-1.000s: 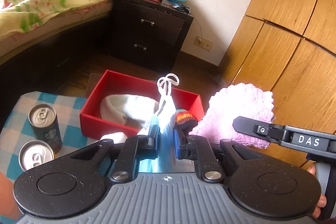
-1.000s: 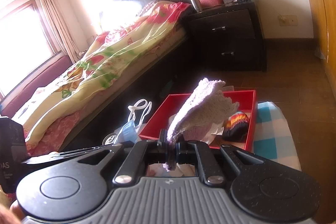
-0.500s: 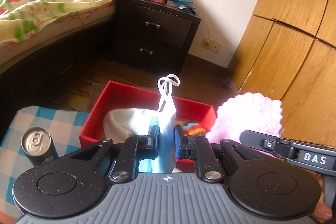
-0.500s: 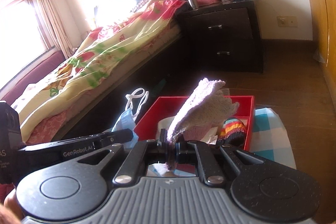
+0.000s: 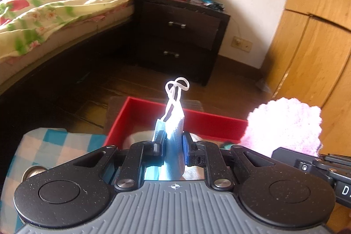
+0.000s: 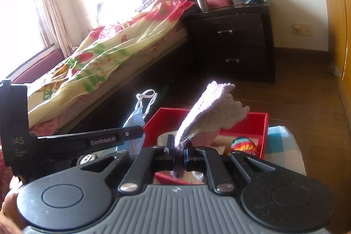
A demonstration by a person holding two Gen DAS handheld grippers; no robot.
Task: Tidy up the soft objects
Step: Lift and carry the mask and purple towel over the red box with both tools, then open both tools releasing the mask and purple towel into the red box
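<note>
Left wrist: left claw [image 5: 172, 143] grips the face mask [image 5: 173, 124]; right claw [image 6: 178, 151] grips the pink cloth [image 6: 210, 111].

Your blue face mask [image 5: 173, 142] stands upright, white ear loops on top, near the red box [image 5: 206, 122] | your pink knitted cloth [image 6: 210, 111] rises tilted over that box | striped knit piece [image 6: 243, 144] lies inside, right.

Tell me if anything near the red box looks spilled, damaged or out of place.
Nothing stands out. The red box sits upright; the left gripper holds a blue face mask, the right gripper a pink knitted cloth.
</note>
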